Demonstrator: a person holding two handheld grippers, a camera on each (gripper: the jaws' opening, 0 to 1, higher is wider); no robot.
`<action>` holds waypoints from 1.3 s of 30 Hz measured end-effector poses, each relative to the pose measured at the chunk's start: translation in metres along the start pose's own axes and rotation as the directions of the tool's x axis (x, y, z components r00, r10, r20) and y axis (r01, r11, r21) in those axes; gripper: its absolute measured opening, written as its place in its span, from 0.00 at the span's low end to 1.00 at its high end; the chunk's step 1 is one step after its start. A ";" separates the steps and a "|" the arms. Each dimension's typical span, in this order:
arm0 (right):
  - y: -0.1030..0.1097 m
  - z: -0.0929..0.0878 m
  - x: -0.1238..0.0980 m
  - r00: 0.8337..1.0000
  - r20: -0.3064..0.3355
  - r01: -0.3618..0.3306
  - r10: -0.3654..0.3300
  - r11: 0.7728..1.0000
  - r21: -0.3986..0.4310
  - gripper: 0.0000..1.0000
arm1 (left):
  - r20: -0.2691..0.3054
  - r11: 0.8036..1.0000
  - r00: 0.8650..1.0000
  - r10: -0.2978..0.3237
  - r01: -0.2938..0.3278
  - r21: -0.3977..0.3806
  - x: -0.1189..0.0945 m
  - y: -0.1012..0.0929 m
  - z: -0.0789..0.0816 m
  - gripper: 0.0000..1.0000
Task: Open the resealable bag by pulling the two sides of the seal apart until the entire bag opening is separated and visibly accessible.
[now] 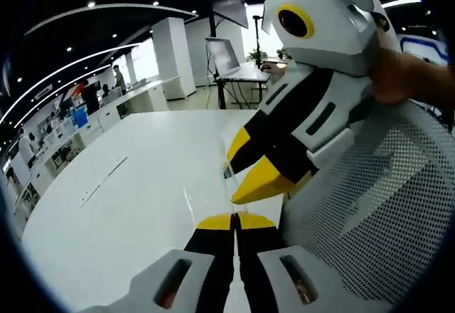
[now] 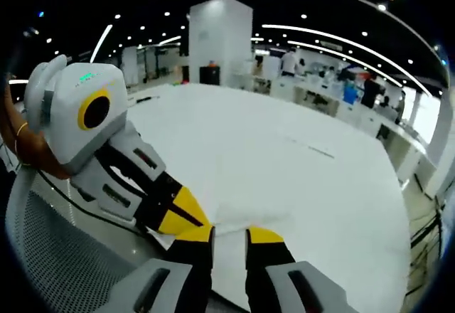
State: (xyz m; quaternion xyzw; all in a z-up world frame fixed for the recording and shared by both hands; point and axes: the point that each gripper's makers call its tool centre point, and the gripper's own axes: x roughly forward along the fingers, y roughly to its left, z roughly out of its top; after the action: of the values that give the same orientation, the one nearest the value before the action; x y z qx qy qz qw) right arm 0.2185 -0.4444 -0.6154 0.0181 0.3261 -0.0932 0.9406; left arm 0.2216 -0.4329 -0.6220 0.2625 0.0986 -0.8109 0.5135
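A clear resealable bag (image 2: 235,222) lies on the white table (image 2: 284,149) as a faint glossy film, and its outline is hard to trace. My right gripper (image 2: 229,236) stands open over it, with a gap between its yellow tips. In the left gripper view my left gripper (image 1: 234,220) is shut, its yellow tips pressed together. I cannot make out whether any film is pinched between them. The right gripper (image 1: 249,163) comes in from the upper right, jaws parted, tips just above the left's. The left gripper (image 2: 202,224) reaches in from the left, almost touching the right's tips.
A grey mesh chair back (image 1: 384,206) stands close beside both grippers (image 2: 50,256). A person's hand (image 1: 398,75) holds the right gripper. The table (image 1: 135,178) stretches away bare. Desks and people stand far off, and a screen on a stand (image 1: 222,55) rises beyond the table.
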 end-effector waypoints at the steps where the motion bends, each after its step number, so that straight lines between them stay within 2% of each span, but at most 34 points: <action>1: 0.000 -0.001 0.000 1.000 -0.002 0.000 0.000 1.000 0.000 0.11 | 0.004 1.000 1.000 0.004 -0.004 -0.005 -0.001 0.002 0.001 0.00; 4: 0.000 -0.002 0.000 1.000 -0.010 0.000 0.000 1.000 -0.002 0.09 | 0.010 1.000 1.000 0.014 -0.013 -0.009 -0.004 0.007 0.002 0.00; 6: 0.001 -0.002 0.000 1.000 -0.008 -0.006 0.006 1.000 -0.001 0.04 | 0.018 1.000 1.000 0.023 -0.022 -0.011 -0.006 0.011 0.004 0.00; 10: 0.002 -0.003 0.000 1.000 -0.010 -0.014 0.014 1.000 0.001 0.00 | 0.019 0.999 0.999 0.043 -0.043 -0.005 -0.008 0.016 0.007 0.00; 16: 0.008 -0.004 0.001 0.999 -0.014 -0.033 0.033 0.999 -0.001 0.00 | 0.016 0.998 0.998 0.063 -0.063 0.006 -0.010 0.022 0.009 0.00; 23: 0.008 -0.010 0.003 0.998 -0.049 -0.034 0.033 0.999 -0.024 0.00 | 0.005 0.994 0.995 0.104 -0.104 0.028 -0.017 0.036 0.011 0.00; 27: 0.011 -0.009 0.003 0.998 -0.046 -0.047 0.046 0.999 -0.018 0.00 | 0.007 0.991 0.992 0.124 -0.124 0.042 -0.021 0.045 0.014 0.00; 34: 0.012 -0.009 0.003 0.998 -0.046 -0.052 0.052 0.999 -0.001 0.00 | 0.006 0.984 0.985 0.171 -0.171 0.057 -0.027 0.060 0.022 0.00; 37: 0.012 -0.010 0.002 0.998 -0.047 -0.050 0.050 0.999 0.001 0.00 | 0.005 0.974 0.977 0.215 -0.215 0.072 -0.030 0.067 0.024 0.00; 38: 0.011 -0.010 0.002 0.998 -0.046 -0.050 0.050 0.999 0.001 0.00 | 0.001 0.970 0.972 0.237 -0.236 0.064 -0.031 0.070 0.023 0.00; 39: 0.011 -0.009 0.002 0.998 -0.044 -0.046 0.045 0.999 -0.002 0.00 | 0.001 0.971 0.972 0.234 -0.234 0.047 -0.031 0.069 0.023 0.00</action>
State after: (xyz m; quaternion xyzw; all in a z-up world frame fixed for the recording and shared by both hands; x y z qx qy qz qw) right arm 0.2165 -0.4331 -0.6242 0.0261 0.3462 -0.0708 0.9351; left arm 0.2858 -0.4496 -0.5789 0.2861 0.0492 -0.7462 0.5991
